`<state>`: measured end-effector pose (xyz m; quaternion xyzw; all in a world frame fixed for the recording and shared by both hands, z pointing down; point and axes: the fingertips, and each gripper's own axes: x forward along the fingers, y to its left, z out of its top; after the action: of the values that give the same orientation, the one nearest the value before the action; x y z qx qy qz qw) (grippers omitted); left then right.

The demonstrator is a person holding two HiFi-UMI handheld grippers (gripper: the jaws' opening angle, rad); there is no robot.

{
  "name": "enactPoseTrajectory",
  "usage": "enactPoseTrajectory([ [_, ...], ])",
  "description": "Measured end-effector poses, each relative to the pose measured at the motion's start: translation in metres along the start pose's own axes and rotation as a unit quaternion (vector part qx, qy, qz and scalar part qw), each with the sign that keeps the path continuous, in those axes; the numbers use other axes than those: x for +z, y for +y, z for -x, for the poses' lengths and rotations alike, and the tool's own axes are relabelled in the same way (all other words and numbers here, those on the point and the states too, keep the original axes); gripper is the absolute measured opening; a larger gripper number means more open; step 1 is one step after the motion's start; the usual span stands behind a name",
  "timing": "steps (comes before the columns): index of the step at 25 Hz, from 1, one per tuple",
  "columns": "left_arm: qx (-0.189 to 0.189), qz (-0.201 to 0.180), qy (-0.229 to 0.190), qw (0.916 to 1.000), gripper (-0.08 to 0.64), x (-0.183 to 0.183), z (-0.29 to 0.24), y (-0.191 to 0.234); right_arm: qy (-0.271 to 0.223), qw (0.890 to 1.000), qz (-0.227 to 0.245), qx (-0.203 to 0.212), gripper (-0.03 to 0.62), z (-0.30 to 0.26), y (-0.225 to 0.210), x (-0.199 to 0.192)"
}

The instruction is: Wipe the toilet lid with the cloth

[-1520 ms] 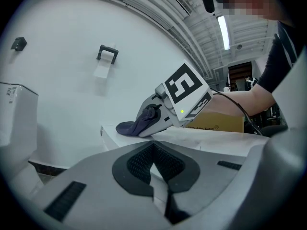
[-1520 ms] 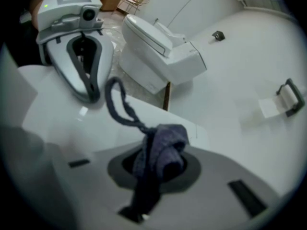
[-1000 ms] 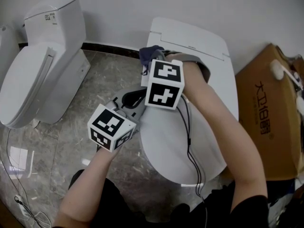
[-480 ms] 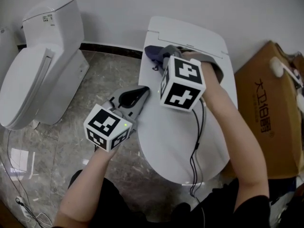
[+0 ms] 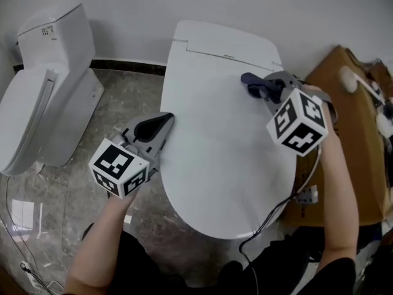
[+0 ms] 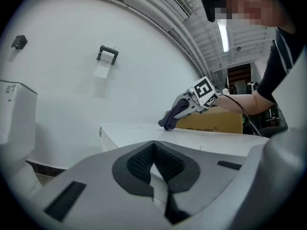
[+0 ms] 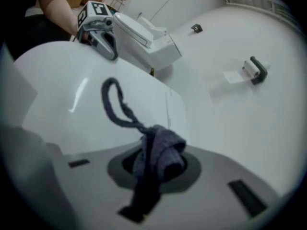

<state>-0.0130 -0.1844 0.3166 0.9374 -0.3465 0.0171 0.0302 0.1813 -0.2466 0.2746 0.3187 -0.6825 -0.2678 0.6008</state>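
Two toilets (image 5: pixel 221 146) (image 5: pixel 37 109), two grippers (image 5: pixel 163 120) (image 5: pixel 260 88), one cloth (image 5: pixel 249 80)

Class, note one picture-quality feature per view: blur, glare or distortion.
Head view: sharp, evenly lit. Left gripper view: fisheye bending, dark corners, bright ceiling lamp. Right gripper view: cloth blurred, glare streak on the toilet lid.

Right gripper (image 5: pixel 261 90): swept from the toilet lid's (image 5: pixel 212 158) rear-left corner across to its rear-right side — now near the cardboard box (image 5: pixel 347 109).
Cloth (image 5: pixel 250 80): carried along in the closed jaws, now over the lid's right part.
Right forearm (image 5: pixel 339 183): no longer laid across the lid — drawn off to its right edge.
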Motion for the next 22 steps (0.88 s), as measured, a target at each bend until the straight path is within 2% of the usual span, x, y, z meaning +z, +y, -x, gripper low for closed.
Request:
enactPoseTrajectory([
  [5,0.0,0.002,-0.004,1.0,0.017,0.0,0.001,0.001,0.044,0.999,-0.018,-0.007,0.067,0.013,-0.002,-0.064],
  [13,0.006,0.002,-0.001,1.0,0.017,0.0,-0.001,0.001,0.091,0.995,-0.048,-0.01,0.067,0.027,0.009,-0.138],
  [17,0.017,-0.007,0.016,0.9997,0.017,-0.001,0.0,0.001,0.098,0.994,-0.052,0.006,0.067,0.025,0.026,-0.149],
  [22,0.022,-0.012,0.023,0.9994,0.017,-0.001,-0.001,-0.001,0.088,0.994,-0.048,0.036,0.067,0.014,0.046,-0.139],
])
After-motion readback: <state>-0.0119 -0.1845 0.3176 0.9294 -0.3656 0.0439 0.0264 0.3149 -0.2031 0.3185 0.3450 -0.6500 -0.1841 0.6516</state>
